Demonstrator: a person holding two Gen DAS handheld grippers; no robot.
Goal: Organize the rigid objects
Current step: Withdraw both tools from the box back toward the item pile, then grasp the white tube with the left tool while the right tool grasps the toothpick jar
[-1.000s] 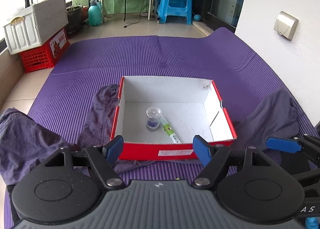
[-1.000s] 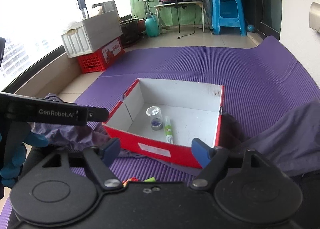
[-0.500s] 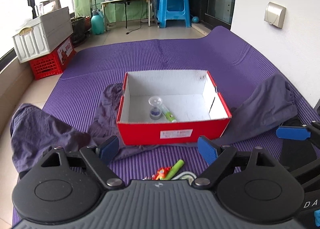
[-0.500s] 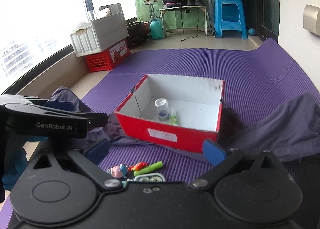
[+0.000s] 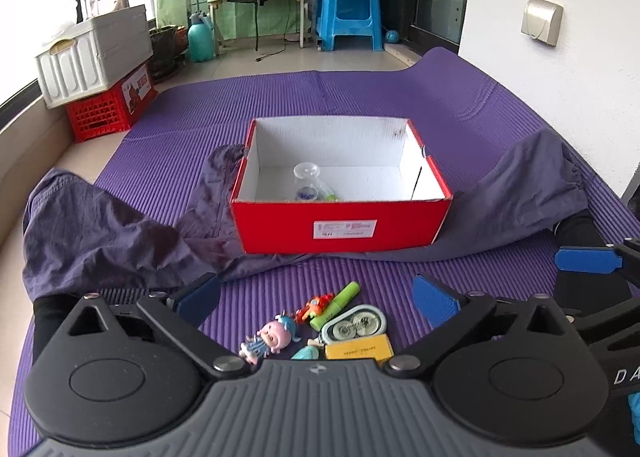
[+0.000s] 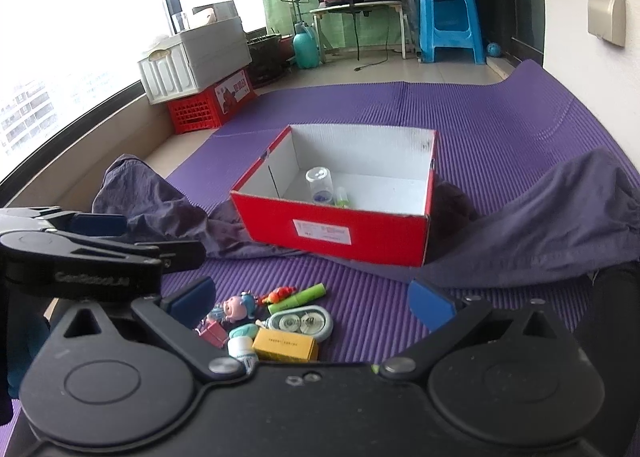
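We see only the upper parts of the clear jar [image 5: 306, 181] and green pen [image 5: 330, 197], the red box's [image 5: 340, 223] front wall covering the rest. The box label [image 5: 345, 228] is too small to read. The left tongs' housing cuts off the teal item [image 5: 306, 354], unidentifiable. In the right wrist view, the right tongs' housing hides the lower end of the white bottle [image 6: 241, 349] and the pink item [image 6: 212, 333] is partly covered.

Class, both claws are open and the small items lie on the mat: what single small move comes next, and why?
Probably lower the left claw onto the green marker. It lies free at the pile's far edge, nearest the red box, and the claw is open and empty.
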